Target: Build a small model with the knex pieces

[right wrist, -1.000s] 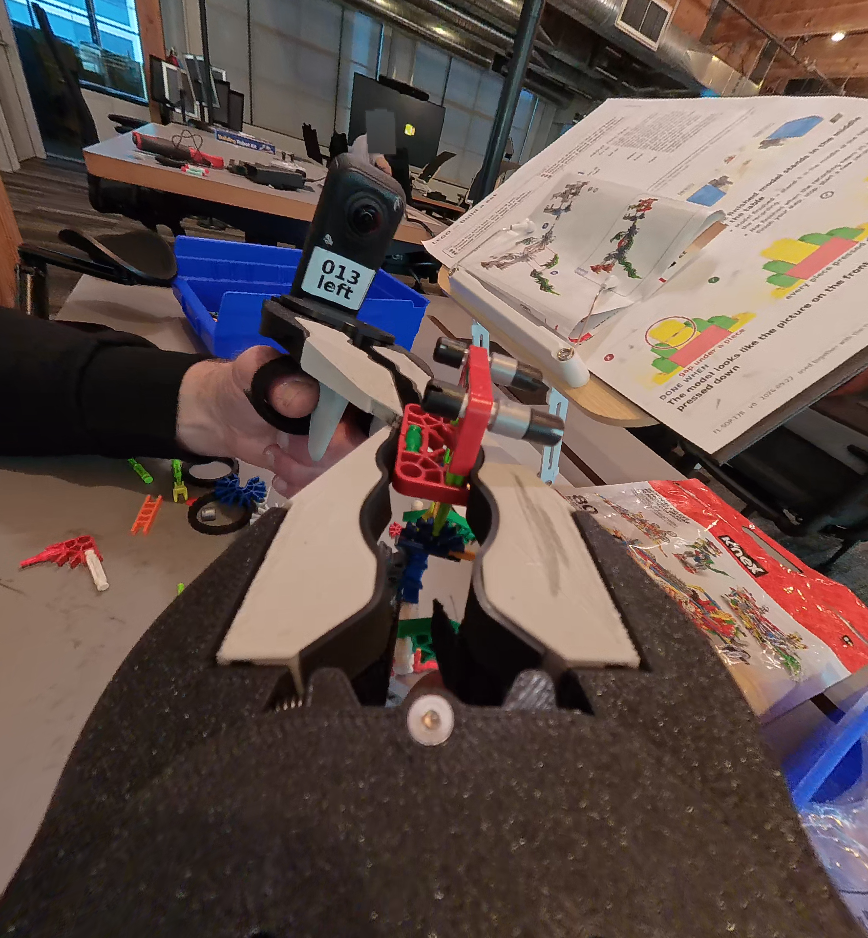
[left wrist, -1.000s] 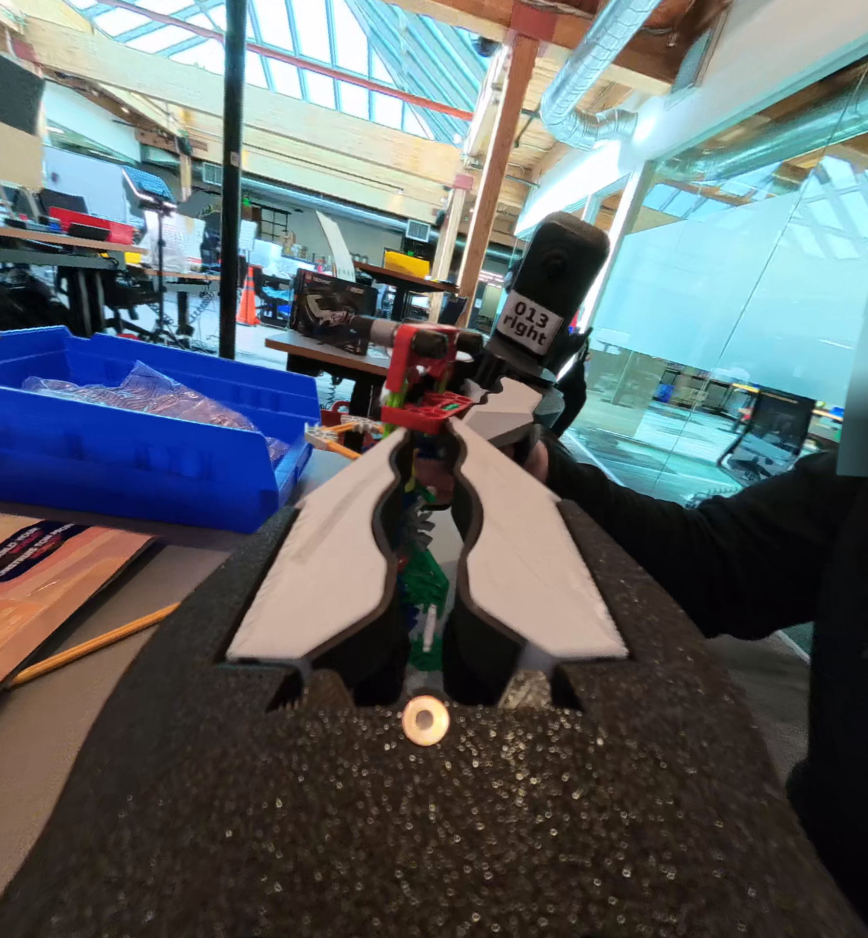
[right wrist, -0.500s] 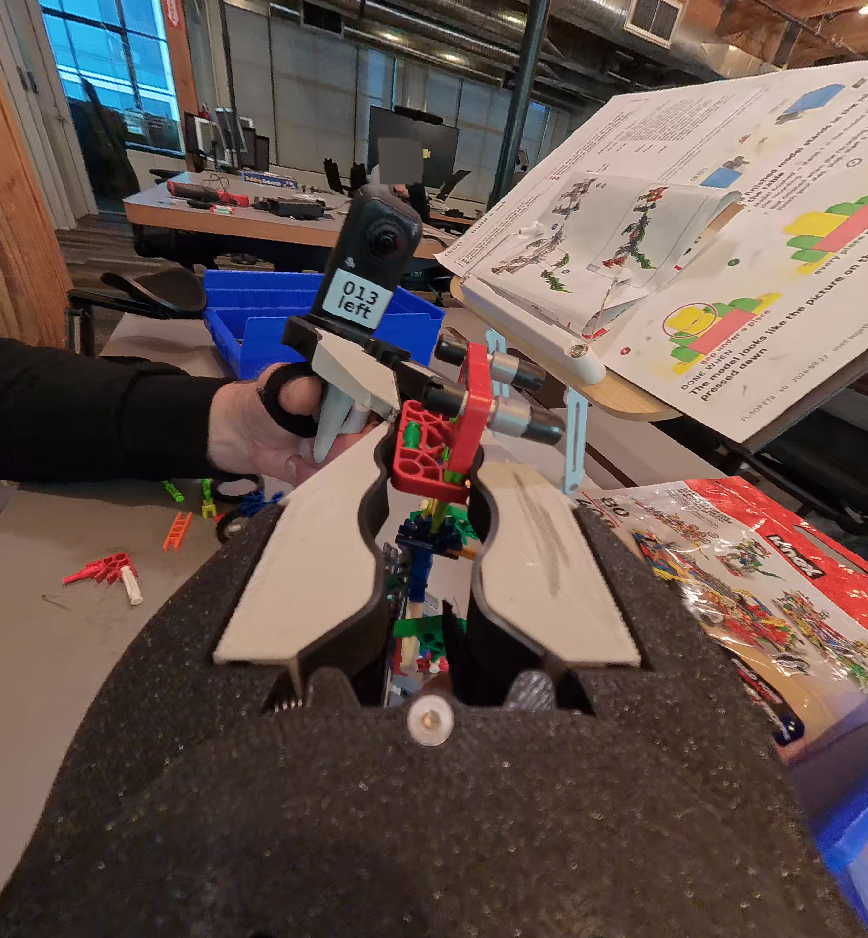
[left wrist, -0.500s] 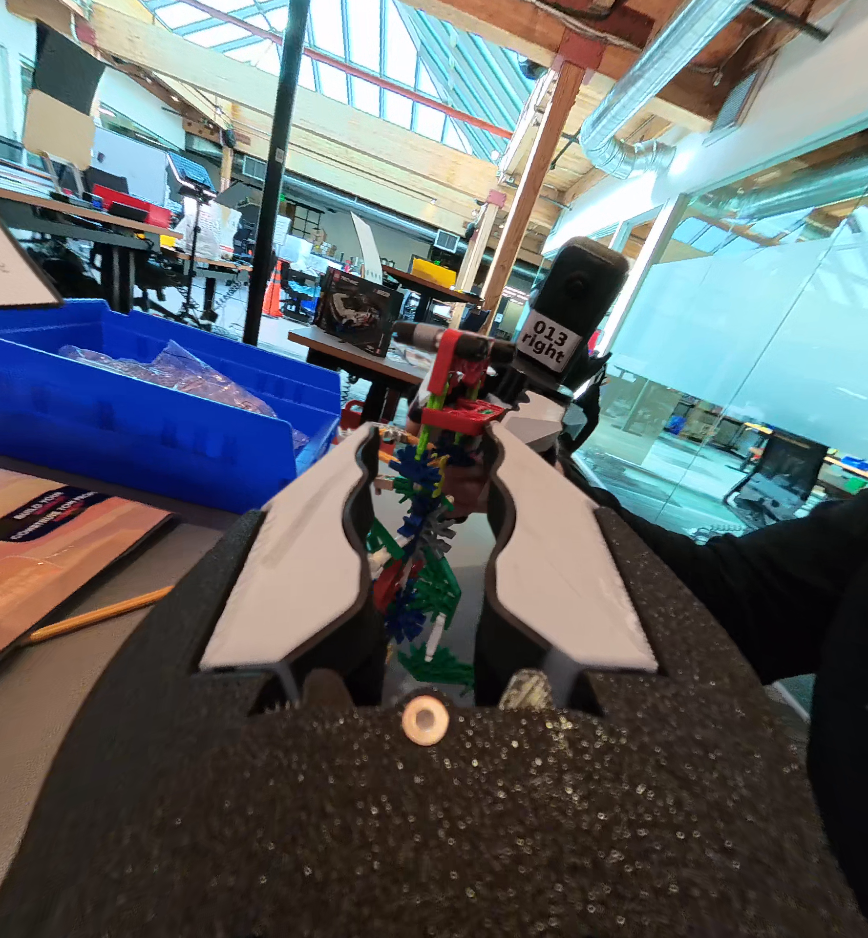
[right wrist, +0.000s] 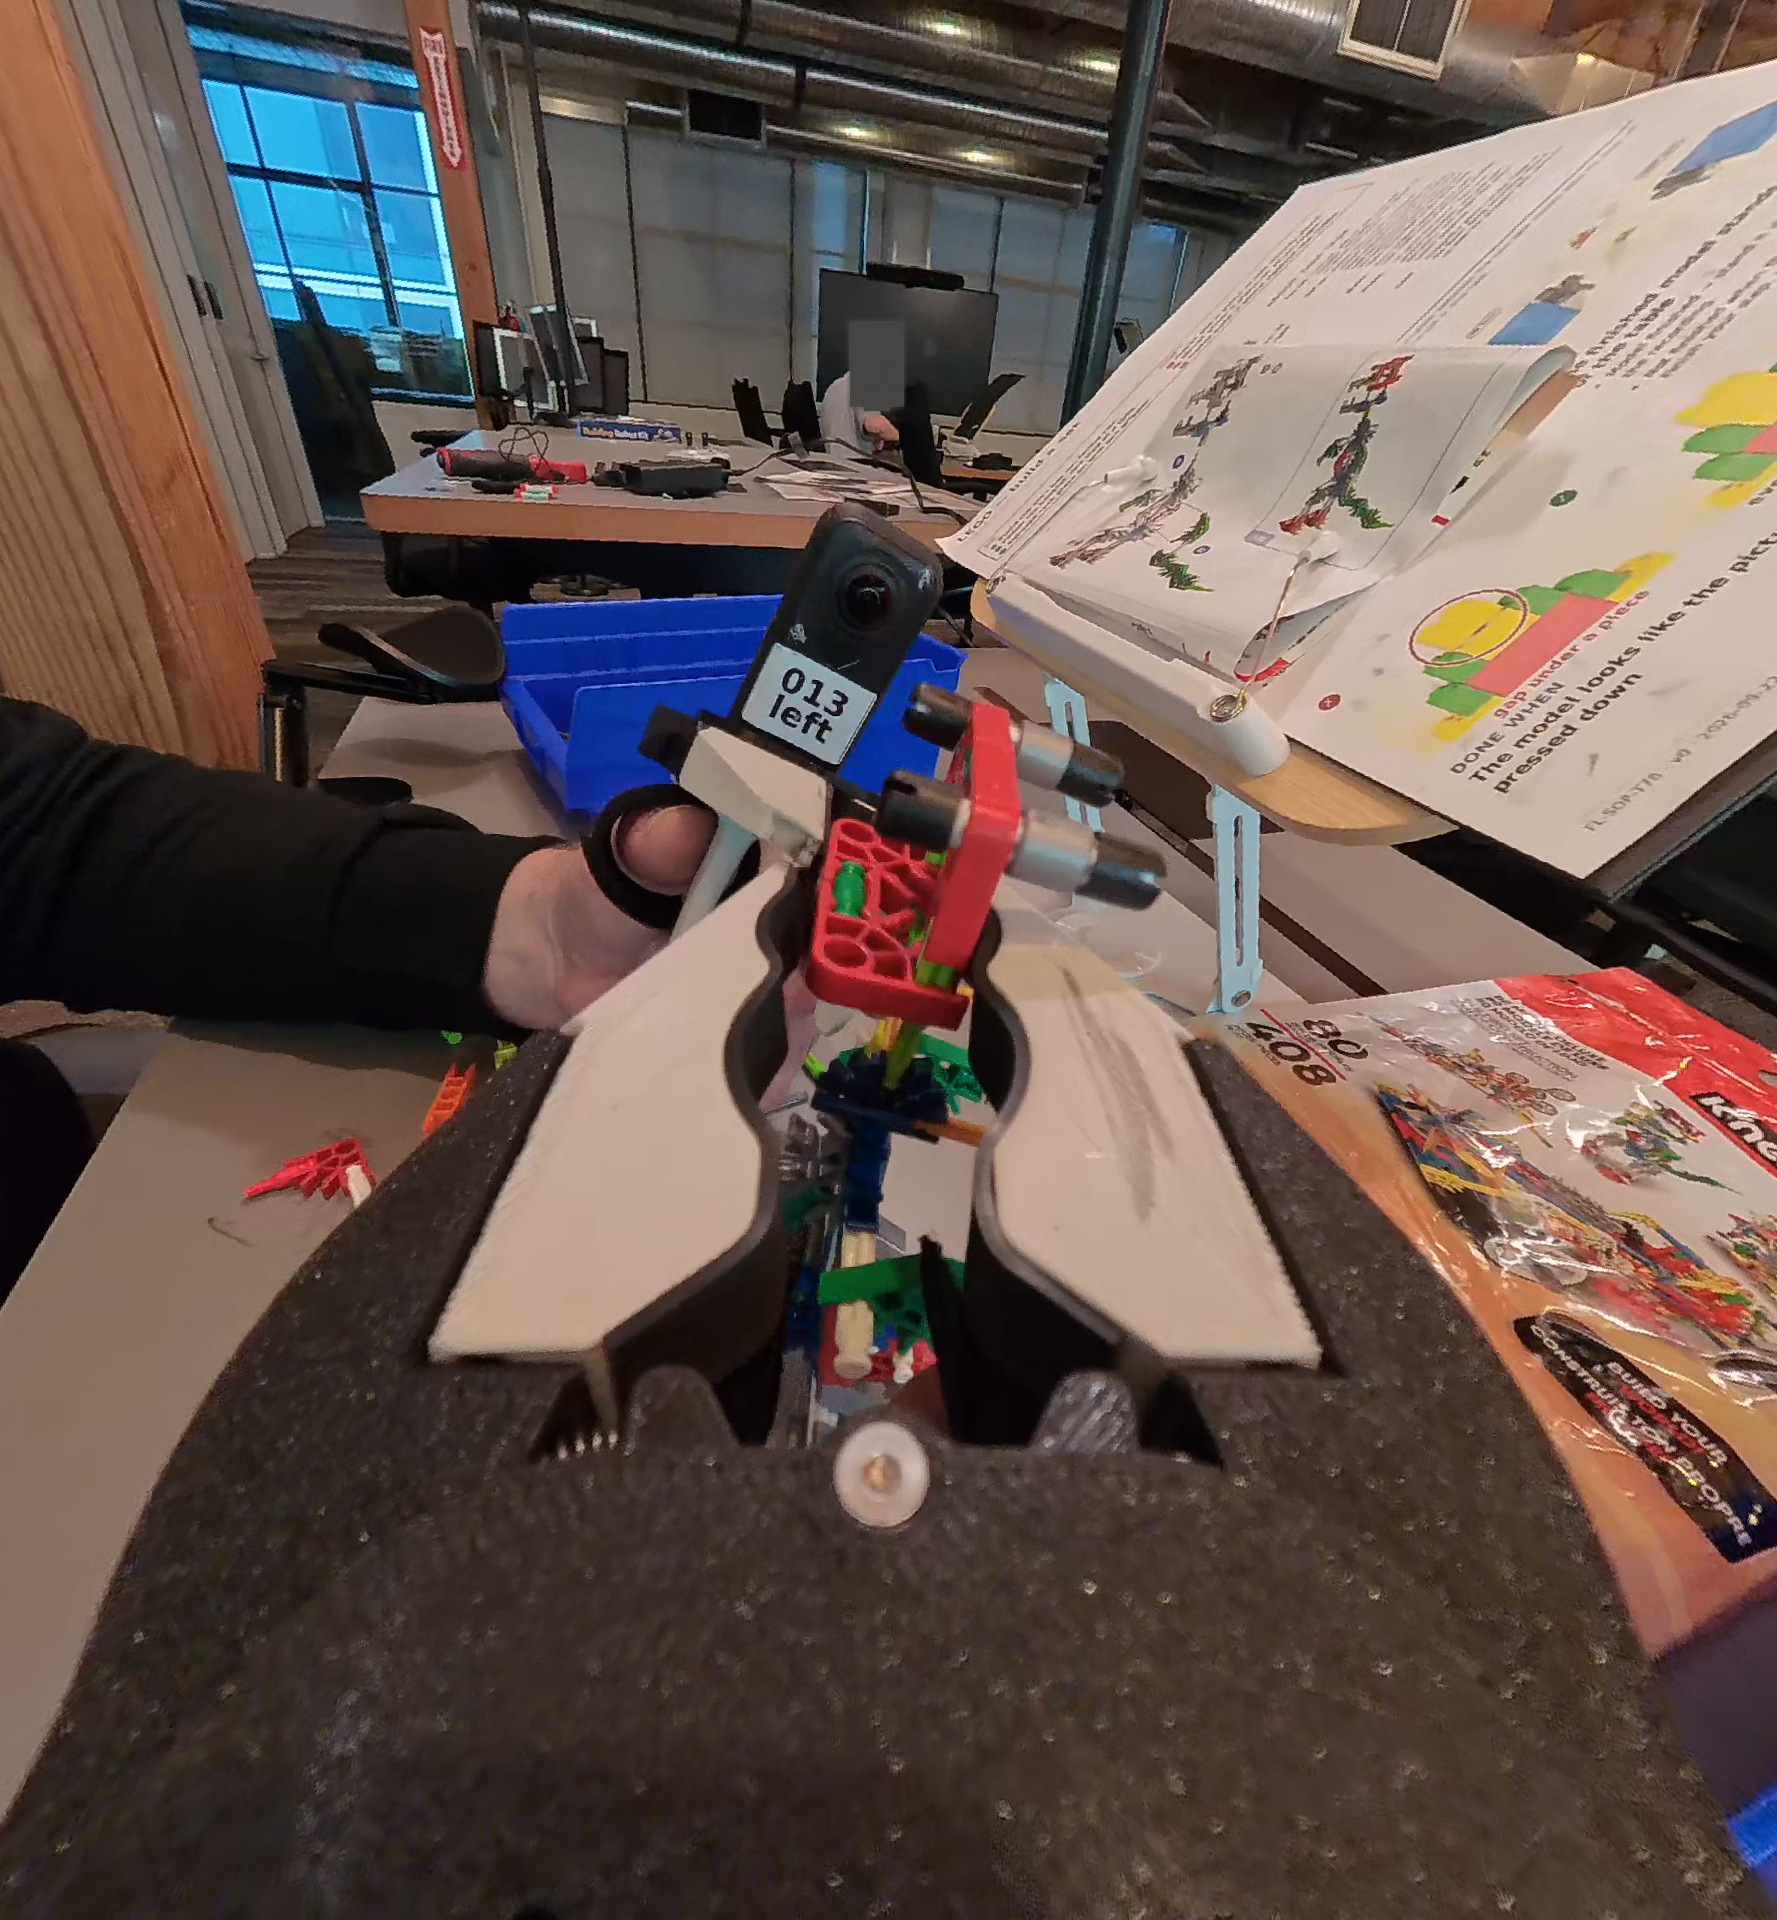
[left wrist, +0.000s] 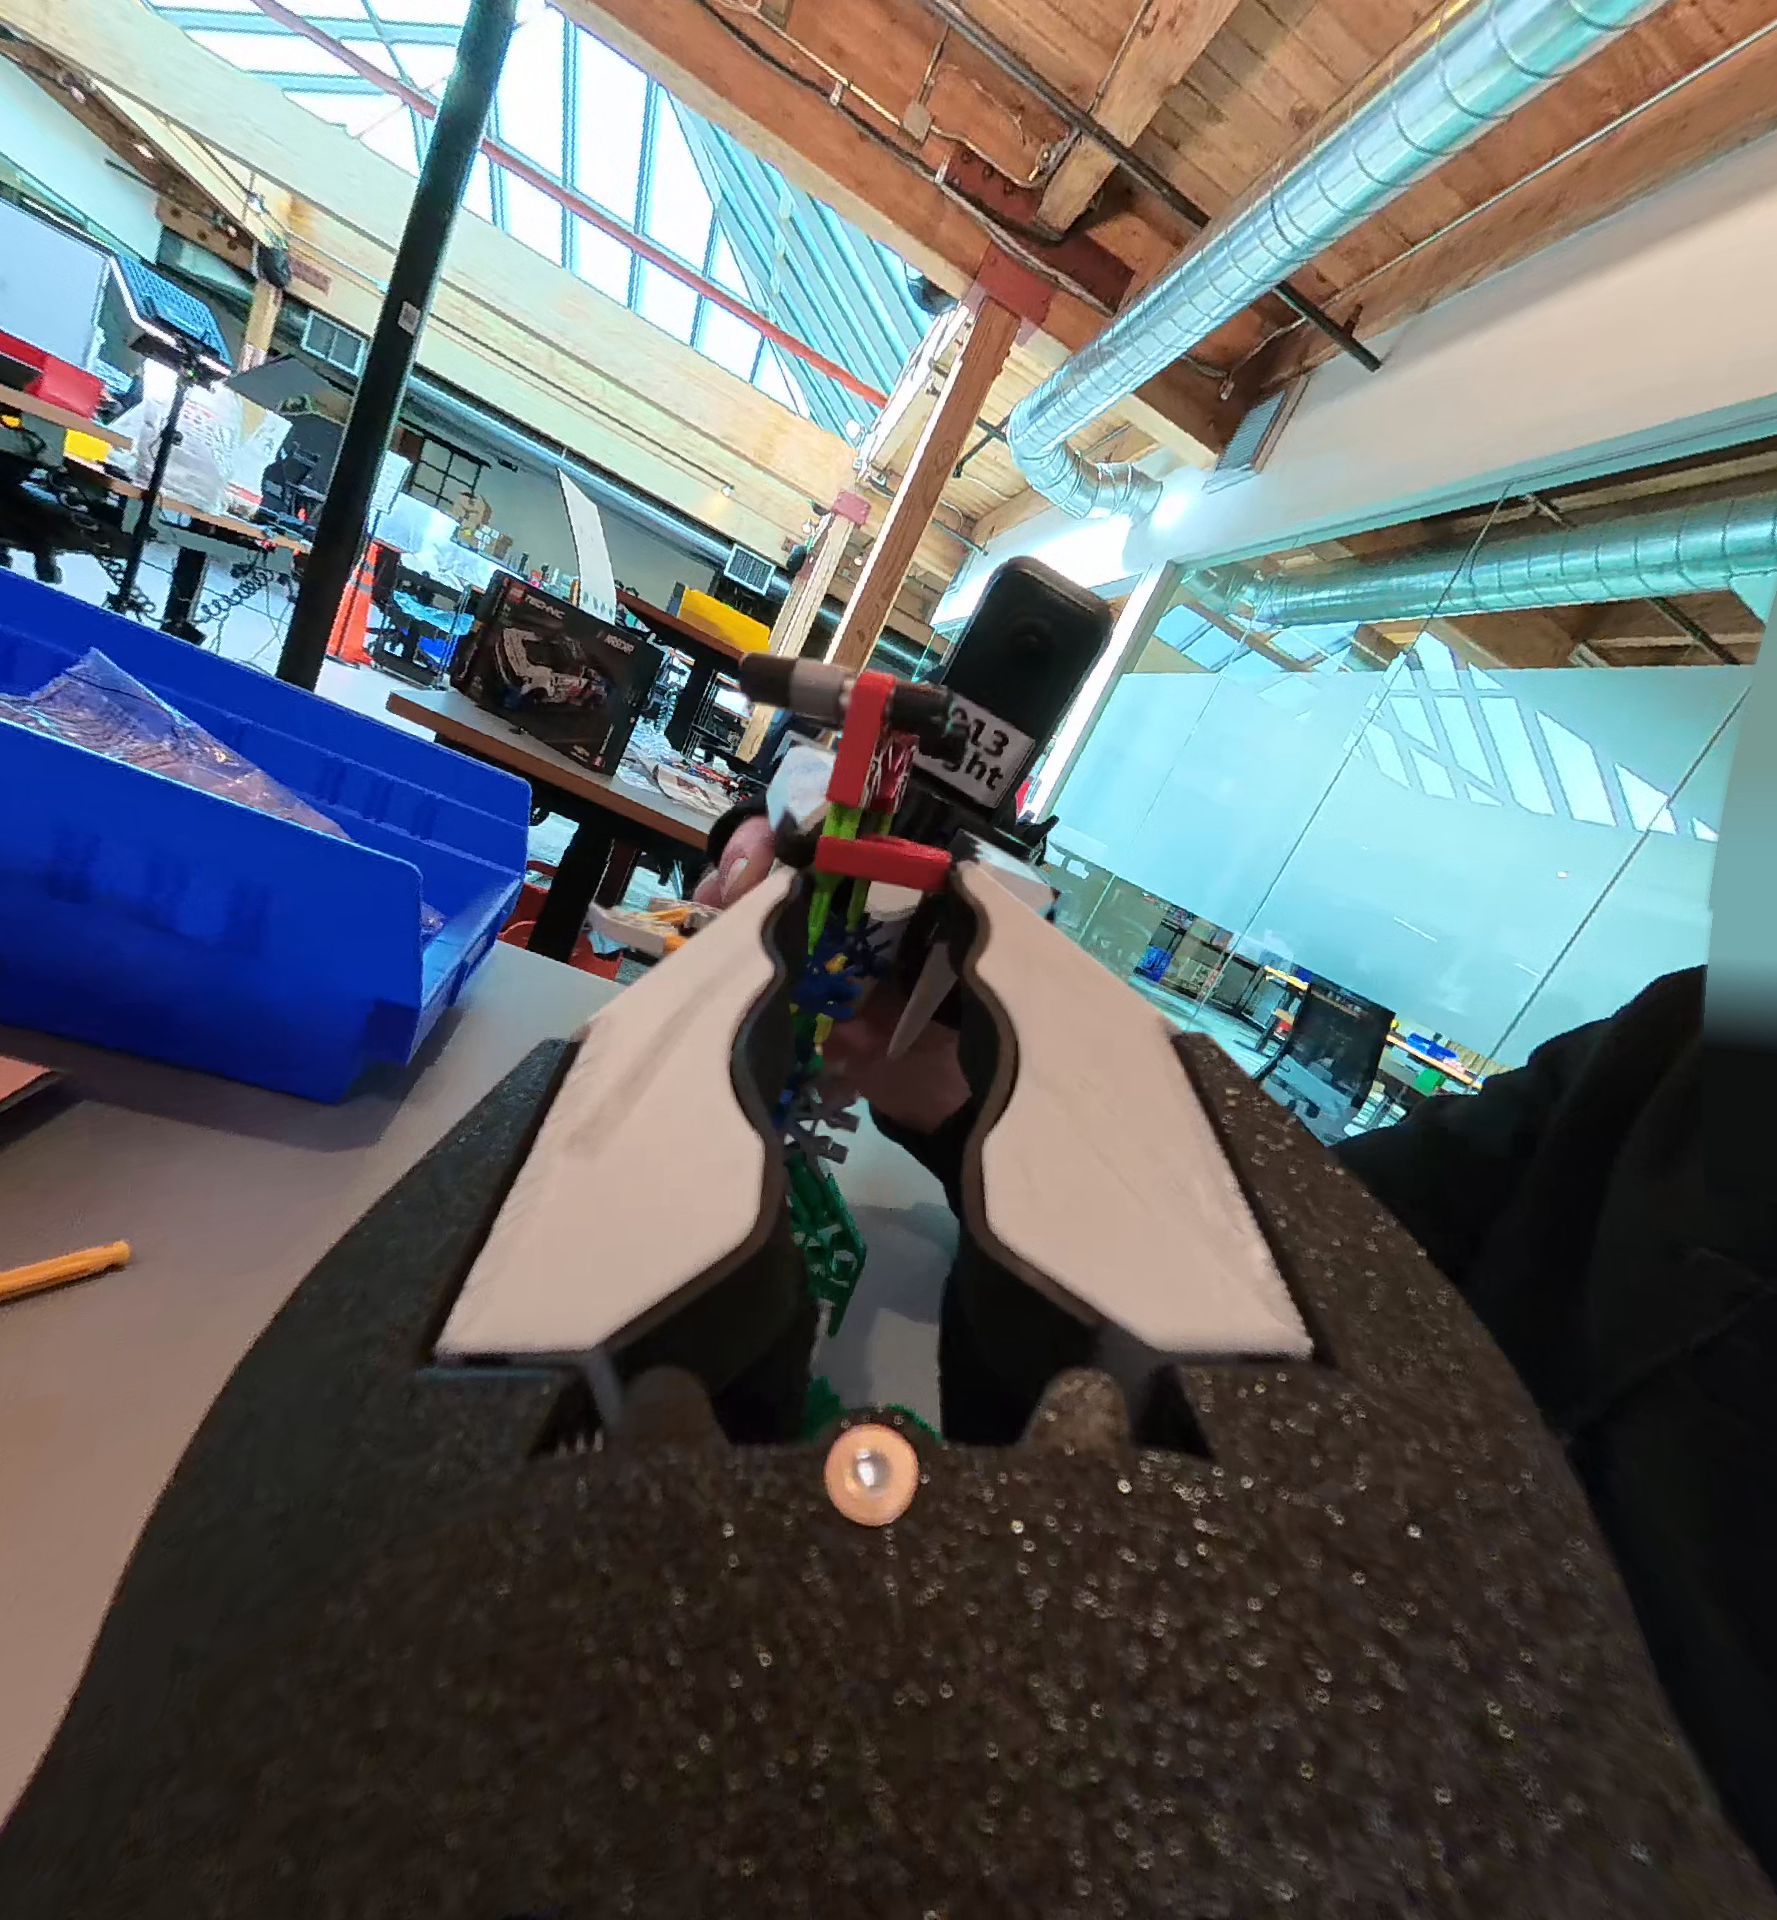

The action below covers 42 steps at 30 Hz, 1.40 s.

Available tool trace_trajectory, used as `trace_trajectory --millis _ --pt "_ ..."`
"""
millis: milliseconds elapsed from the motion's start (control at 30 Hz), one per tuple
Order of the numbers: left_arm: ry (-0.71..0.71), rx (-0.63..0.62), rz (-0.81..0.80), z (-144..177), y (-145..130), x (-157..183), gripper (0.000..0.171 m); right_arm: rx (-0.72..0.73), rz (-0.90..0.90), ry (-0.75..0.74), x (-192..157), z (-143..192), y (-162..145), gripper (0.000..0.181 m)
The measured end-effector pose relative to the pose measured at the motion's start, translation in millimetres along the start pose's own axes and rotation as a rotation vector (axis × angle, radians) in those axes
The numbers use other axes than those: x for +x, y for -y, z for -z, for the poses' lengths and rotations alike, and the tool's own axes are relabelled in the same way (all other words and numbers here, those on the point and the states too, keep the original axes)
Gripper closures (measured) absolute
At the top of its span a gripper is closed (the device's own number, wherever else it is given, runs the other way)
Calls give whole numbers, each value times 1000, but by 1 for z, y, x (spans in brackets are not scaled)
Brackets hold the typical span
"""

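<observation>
A K'nex model (left wrist: 879,857) of red, green and blue rods and connectors stands upright between my two grippers, which face each other. Its top is a red panel with two grey-and-black pegs (right wrist: 1055,847). My left gripper (left wrist: 873,883) has its fingertips against both ends of the model's red plate, with the stem running down between the fingers. My right gripper (right wrist: 884,935) is shut on the red connector (right wrist: 863,925) from the opposite side. The right gripper's camera body (left wrist: 1029,665) shows behind the model, and the left gripper's camera body (right wrist: 853,613) shows in the right wrist view.
A blue bin (left wrist: 188,894) with plastic bags stands at the left, and a yellow rod (left wrist: 32,1278) lies on the grey table. A tilted board with instruction sheets (right wrist: 1486,468) stands at the right, with a bag of parts (right wrist: 1590,1195) below it. Loose pieces (right wrist: 318,1169) lie at the left. The tips of both grippers are at nearly the same place.
My left gripper opened from the model's stem, tilted upward, and its fingers narrowed again around the red plate. My right gripper kept its grip and shifted slightly.
</observation>
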<state>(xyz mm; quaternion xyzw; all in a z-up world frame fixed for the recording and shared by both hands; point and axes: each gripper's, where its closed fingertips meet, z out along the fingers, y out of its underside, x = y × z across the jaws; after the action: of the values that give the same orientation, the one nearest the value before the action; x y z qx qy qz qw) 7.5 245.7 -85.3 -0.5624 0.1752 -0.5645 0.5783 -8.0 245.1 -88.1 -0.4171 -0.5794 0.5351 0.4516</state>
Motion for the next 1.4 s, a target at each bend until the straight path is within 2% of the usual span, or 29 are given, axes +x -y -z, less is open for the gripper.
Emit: trace_trajectory --millis 167,567,1167,1267,1400 --pt "17 -12 -43 -3 -1 2 150 -11 -6 -15 2 3 1 145" --pt "1 30 -48 -2 2 4 152 50 -40 27 -2 -1 4 159" --pt "-82 110 -17 -5 6 16 153 27 100 -3 -11 2 13 161" --pt "-56 99 -55 -5 10 17 153 41 80 -19 -9 0 16 158" --pt "23 5 -160 -5 4 14 152 -70 73 -55 -5 3 6 148"
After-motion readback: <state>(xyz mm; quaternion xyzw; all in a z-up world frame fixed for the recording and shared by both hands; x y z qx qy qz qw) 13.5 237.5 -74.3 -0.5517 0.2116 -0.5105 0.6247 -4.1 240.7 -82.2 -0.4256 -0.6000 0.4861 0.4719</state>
